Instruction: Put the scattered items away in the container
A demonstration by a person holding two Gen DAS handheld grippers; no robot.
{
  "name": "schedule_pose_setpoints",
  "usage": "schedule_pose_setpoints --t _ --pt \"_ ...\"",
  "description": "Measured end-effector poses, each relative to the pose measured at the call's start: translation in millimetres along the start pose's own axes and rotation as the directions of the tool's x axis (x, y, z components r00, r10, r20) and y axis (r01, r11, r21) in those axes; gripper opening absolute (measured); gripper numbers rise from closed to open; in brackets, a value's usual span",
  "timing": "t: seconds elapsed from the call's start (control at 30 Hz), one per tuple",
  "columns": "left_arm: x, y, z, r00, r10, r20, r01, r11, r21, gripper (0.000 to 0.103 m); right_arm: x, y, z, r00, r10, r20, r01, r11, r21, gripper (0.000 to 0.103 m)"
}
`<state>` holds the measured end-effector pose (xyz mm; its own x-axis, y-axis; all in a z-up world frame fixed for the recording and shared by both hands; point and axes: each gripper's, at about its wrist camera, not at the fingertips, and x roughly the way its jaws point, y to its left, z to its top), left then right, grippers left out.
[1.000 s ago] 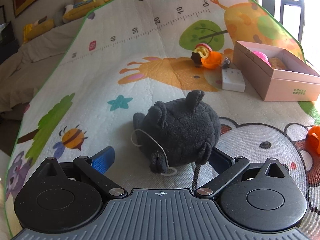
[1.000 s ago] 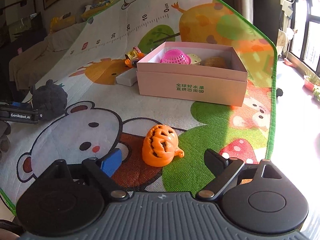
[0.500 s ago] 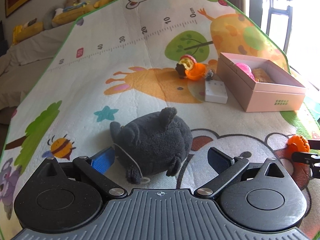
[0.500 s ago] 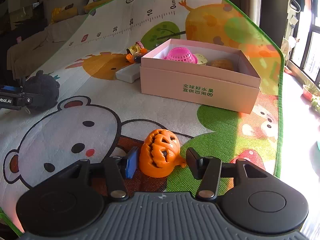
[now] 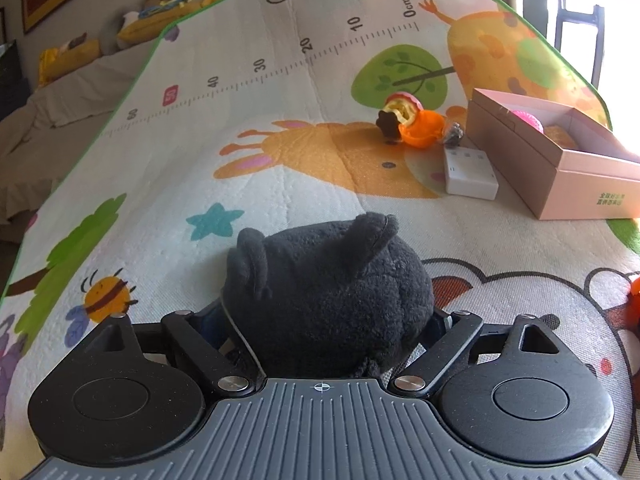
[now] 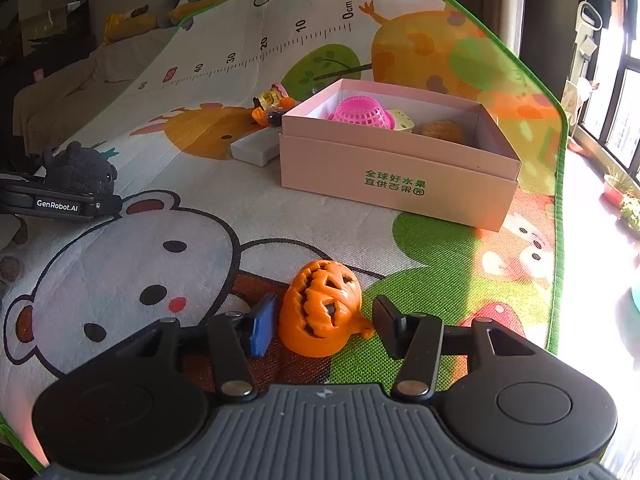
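Left wrist view, fingers [image 5: 208, 320] now closed on black plush [image 5: 328, 296]

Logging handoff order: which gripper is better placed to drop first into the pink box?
Probably the left gripper: its fingers already squeeze the black plush. The right gripper only straddles the orange pumpkin, with gaps on both sides, though it sits nearer the pink box.

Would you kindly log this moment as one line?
left gripper: shut on black plush toy | right gripper: open, straddling orange pumpkin | pink box: partly filled
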<state>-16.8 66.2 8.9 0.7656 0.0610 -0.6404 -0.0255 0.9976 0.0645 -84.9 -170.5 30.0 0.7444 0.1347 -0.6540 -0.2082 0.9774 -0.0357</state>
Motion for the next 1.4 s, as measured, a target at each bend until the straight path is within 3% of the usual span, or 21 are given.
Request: schedule_pose_setpoints --t 0.13,0.27,0.43,0.53,0.67,0.77,0.8,1.03,1.07,1.13,1.17,1.4 --pt "-11 -3 0 0.999 -0.044 0.008 0.044 0.999 0.009 0.091 -7 -1 -1 1.0 -0.017 0.017 0.017 1.0 -0.016 0.051" --pt "-32 -26 0 0.988 -0.155 0.01 0.154 0.986 0.06 0.091 -18 -10 -2 0.999 -0.03 0.026 0.03 1.0 -0.002 0.051" --pt "-54 -71 -2 0.936 -0.351 -0.03 0.351 0.927 0.13 0.091 -36 -25 -5 0.999 -0.038 0.016 0.038 0.999 0.016 0.042" --pt "-64 -102 -4 0.908 -0.417 -0.041 0.416 0.885 0.209 0.091 -45 -31 -9 0.998 -0.051 0.023 0.051 0.999 0.005 0.039" --pt "-64 -124 -5 0.901 -0.431 -0.056 0.43 0.865 0.258 0.092 -49 -34 -16 0.999 -0.039 0.031 0.039 0.999 0.012 0.045" --pt "-59 -127 -9 0.904 -0.42 -0.081 0.426 0.868 0.256 0.092 -44 -35 -22 0.999 -0.03 0.029 0.029 0.999 0.035 0.066" --pt "-57 -127 -10 0.905 -0.416 -0.089 0.424 0.869 0.254 0.092 -41 -35 -22 0.999 -0.034 0.028 0.033 0.999 0.042 0.068" --pt "-50 -123 -19 0.906 -0.403 -0.129 0.422 0.874 0.241 0.093 -19 -40 -22 1.0 -0.007 0.0 0.007 0.995 0.104 0.069" --pt "-50 -123 -19 0.906 -0.404 -0.131 0.424 0.873 0.242 0.094 -19 -38 -22 1.0 -0.013 0.001 0.013 0.996 0.093 0.067" --pt "-51 -124 -20 0.904 -0.406 -0.131 0.427 0.87 0.246 0.094 -20 -36 -22 1.0 -0.021 0.008 0.021 0.997 0.075 0.051" --pt "-51 -125 -20 0.905 -0.406 -0.131 0.426 0.87 0.247 0.094 -21 -36 -22 1.0 -0.018 0.004 0.017 0.997 0.075 0.048" --pt "-52 -129 -19 0.908 -0.4 -0.124 0.419 0.866 0.274 0.093 -33 -41 -22 0.999 -0.037 0.006 0.037 0.998 0.052 0.048"
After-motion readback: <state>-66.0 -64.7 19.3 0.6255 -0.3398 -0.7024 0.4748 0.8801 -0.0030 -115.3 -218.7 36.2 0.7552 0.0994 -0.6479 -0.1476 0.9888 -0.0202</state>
